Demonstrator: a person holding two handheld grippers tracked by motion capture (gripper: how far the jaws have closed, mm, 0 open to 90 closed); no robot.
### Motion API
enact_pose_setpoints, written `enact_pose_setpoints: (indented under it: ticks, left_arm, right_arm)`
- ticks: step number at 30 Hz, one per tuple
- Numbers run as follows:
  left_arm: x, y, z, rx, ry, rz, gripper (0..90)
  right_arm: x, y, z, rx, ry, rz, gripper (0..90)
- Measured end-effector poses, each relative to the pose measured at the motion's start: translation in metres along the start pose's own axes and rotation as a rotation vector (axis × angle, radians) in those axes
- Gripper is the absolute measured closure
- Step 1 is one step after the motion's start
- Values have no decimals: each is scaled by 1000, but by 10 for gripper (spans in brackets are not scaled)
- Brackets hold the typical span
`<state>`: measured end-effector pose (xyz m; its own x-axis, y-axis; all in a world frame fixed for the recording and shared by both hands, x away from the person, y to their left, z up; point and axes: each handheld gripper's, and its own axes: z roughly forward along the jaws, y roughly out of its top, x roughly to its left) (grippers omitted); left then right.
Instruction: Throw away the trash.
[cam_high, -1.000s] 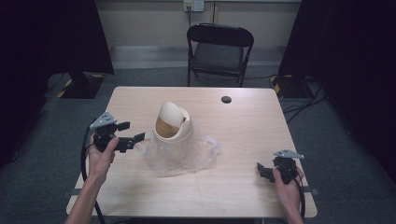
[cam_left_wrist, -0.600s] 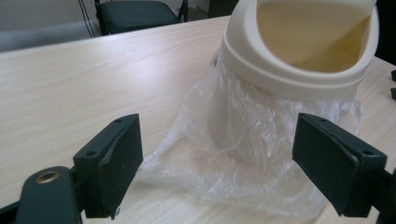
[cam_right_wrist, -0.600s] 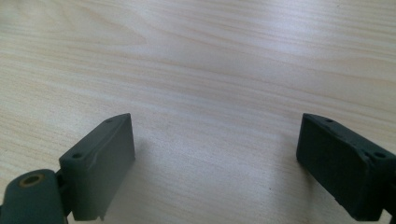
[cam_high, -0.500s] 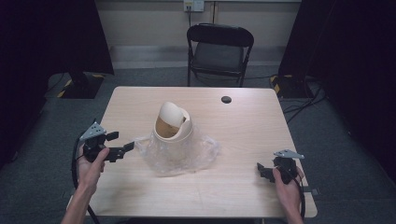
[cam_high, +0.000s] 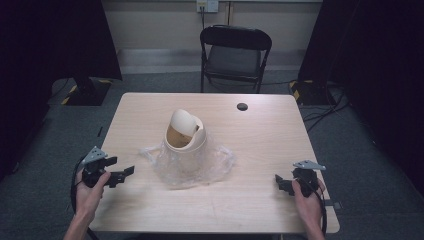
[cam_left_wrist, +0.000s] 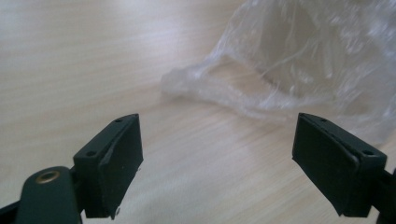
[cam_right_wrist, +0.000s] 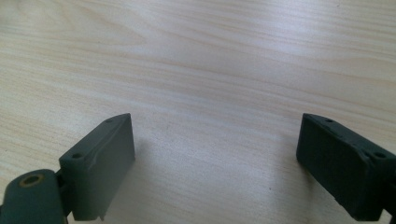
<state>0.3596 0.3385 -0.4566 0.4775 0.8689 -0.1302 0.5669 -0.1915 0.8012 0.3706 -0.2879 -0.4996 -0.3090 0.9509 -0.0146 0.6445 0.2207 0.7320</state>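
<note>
Spreading wide over bare wood, the jaws of my left gripper (cam_left_wrist: 219, 163) hold nothing; its pads (cam_left_wrist: 122, 161) are matte black blocks with small screw holes along their flat tops. Just beyond them lies a twisted tail of the clear plastic bag (cam_left_wrist: 289, 70), thin, crinkled and glossy, apart from both jaws. My right gripper (cam_right_wrist: 215, 163) is equally released, its blocky pads (cam_right_wrist: 100, 165) parted above pale, fine-grained table (cam_right_wrist: 210, 70). From the high view, my left gripper (cam_high: 122, 174) sits near the table's left edge, pointing toward the bag (cam_high: 192, 162), which is bunched in a rumpled heap mid-table. A cream, rounded plastic bin (cam_high: 184, 132) with a domed swing lid stands upright in the bag. My right gripper (cam_high: 280, 182) rests near the front right corner, well apart from the bag. A small black disc (cam_high: 242, 106) lies toward the far edge, and a black folding chair (cam_high: 235, 55) stands behind the table.
</note>
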Motion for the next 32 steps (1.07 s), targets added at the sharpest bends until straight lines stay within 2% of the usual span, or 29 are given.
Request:
enact_pose_setpoints:
  ticks: [2,7,8,12,17,18,20,22,32]
  left_arm:
    - [1,-6,2,27,10,-8,160]
    - [3,-17,6,47,36,-14,160]
    - [3,-23,9,68,51,-7,160]
    - [4,-30,15,113,82,16,160]
    - [6,-35,20,123,101,6,159]
    - [6,-37,21,123,116,36,155]
    - [8,-38,21,123,136,43,155]
    - [11,-40,21,106,141,50,143]
    - [11,-39,22,105,148,42,129]
  right_arm:
    - [0,0,0,0,0,0,105]
    - [0,0,0,0,0,0,105]
    - [0,0,0,0,0,0,105]
    - [0,0,0,0,0,0,105]
    - [0,0,0,0,0,0,105]
    - [0,0,0,0,-2,0,105]
    - [0,0,0,0,0,0,105]
    - [0,0,0,0,0,0,105]
    - [0,0,0,0,0,0,105]
